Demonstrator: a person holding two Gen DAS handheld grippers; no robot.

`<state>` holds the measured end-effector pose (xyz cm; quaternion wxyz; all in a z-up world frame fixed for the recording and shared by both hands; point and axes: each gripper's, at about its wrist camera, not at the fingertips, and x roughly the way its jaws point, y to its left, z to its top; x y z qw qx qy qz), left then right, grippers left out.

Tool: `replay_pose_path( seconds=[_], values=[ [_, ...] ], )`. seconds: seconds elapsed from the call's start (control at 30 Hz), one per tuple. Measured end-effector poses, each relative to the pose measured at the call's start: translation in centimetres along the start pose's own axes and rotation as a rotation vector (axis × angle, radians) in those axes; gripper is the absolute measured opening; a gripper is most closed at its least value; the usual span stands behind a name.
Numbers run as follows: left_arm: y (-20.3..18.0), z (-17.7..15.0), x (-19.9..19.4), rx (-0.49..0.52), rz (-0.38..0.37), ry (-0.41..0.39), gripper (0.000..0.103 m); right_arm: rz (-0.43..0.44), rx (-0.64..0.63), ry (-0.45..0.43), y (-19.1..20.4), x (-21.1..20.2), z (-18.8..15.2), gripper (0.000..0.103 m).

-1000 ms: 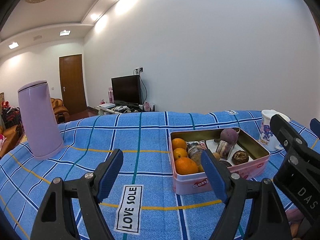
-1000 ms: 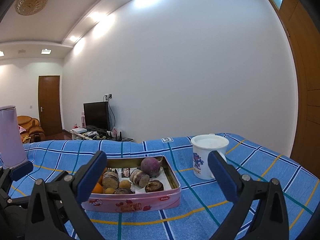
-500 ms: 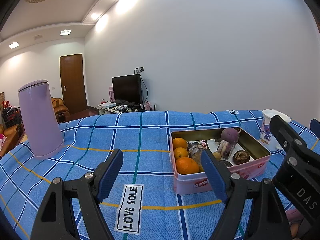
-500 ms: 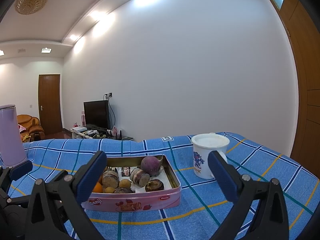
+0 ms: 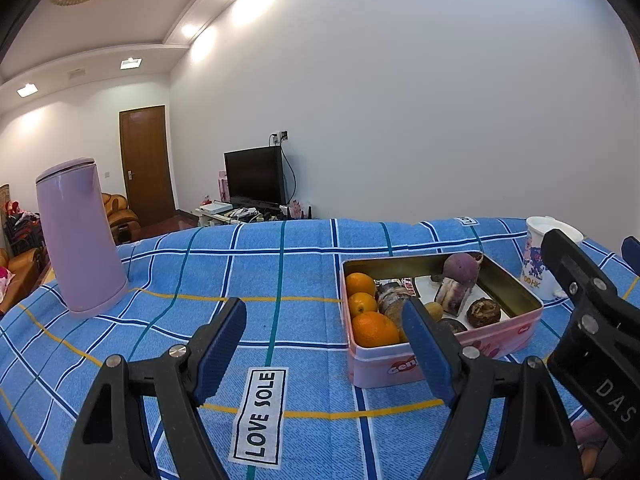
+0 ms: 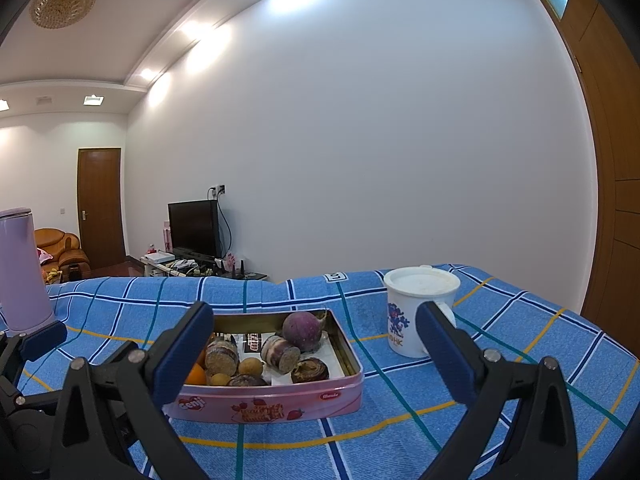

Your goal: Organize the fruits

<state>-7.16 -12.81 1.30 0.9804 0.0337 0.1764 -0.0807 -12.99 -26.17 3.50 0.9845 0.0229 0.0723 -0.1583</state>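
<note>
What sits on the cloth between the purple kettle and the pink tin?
Nothing: between the purple kettle and the pink tin there is only bare blue checked tablecloth, seen in the left wrist view.

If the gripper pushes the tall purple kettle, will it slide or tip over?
The kettle is tall with a wider base, so a low push would probably slide it. The tablecloth looks woven and loose, so it may bunch up; then a high push could tip the kettle.
</note>
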Motion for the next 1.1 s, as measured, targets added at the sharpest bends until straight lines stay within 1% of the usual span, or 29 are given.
replay_pose_path(
  seconds=[0.57,0.83,1.1],
  values=[
    [-0.17,-0.09,0.21,-0.003,0.014,0.015,0.081,0.005,-0.006,0.005,0.17,0.23,-0.05,0.103],
    [0.14,-0.03,0.53,-0.021,-0.001,0.031,0.081,0.007,-0.009,0.008,0.2,0.48,-0.09,0.103],
    [0.1,0.01,0.63,-0.018,0.001,0.037,0.081,0.005,-0.01,0.014,0.17,0.78,-0.19,0.103]
  ],
)
